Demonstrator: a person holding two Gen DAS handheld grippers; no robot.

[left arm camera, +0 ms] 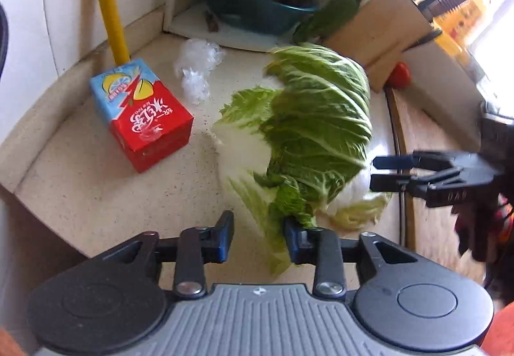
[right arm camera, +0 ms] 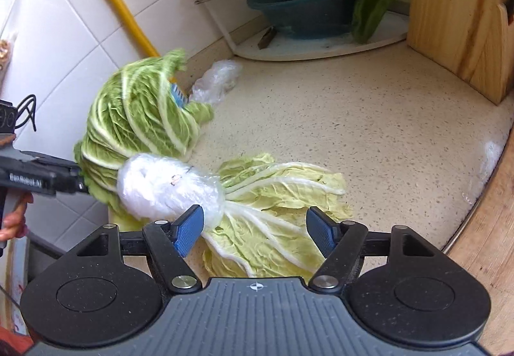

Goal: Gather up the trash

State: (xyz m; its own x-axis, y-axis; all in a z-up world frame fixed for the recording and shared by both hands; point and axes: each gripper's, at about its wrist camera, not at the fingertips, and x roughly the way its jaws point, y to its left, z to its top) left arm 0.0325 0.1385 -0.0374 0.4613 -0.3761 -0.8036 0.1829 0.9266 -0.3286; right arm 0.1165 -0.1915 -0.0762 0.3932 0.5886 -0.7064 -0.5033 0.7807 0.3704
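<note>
Green cabbage leaves (left arm camera: 308, 131) hang blurred in front of my left gripper (left arm camera: 258, 238), whose jaws stand apart with a leaf edge against the right finger. In the right wrist view the same leaves (right arm camera: 138, 118) are lifted at the left gripper's tip (right arm camera: 77, 179). A crumpled clear plastic wad (right arm camera: 167, 185) lies beside them, touching my right gripper's left finger. My right gripper (right arm camera: 255, 235) is open over pale yellow cabbage leaves (right arm camera: 276, 205) flat on the counter. A red-and-blue drink carton (left arm camera: 141, 113) and crumpled clear plastic (left arm camera: 196, 66) sit on the counter at left.
A yellow pipe (left arm camera: 110, 2) runs up the tiled wall. A teal basin (right arm camera: 305, 9) with pots stands on a white tray in the corner. A wooden knife block (right arm camera: 459, 12) stands right, a wooden board (right arm camera: 488, 234) beside it. A red tomato (left arm camera: 400, 75) lies by the block.
</note>
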